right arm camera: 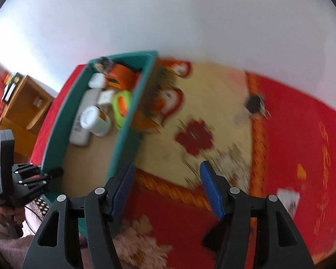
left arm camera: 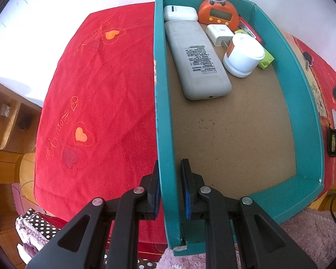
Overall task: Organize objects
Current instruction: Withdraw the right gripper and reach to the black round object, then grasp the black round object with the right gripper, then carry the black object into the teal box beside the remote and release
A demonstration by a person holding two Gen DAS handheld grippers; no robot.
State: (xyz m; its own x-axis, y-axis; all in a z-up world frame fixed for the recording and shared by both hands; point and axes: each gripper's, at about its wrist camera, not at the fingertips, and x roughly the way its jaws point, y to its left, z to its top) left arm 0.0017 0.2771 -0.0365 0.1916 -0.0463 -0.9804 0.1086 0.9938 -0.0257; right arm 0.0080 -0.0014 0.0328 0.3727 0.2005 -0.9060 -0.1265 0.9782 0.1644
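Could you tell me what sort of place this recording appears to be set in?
Probably a home bedroom: a red cloth with embroidered hearts covers a bed-like surface, a wooden cabinet stands beside it, and a teal box holds household bits such as a remote.

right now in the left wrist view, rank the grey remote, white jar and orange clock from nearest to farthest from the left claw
1. grey remote, along the box's left wall, nearest the left claw.
2. white jar, right of the remote, lying on its side.
3. orange clock, at the far end.
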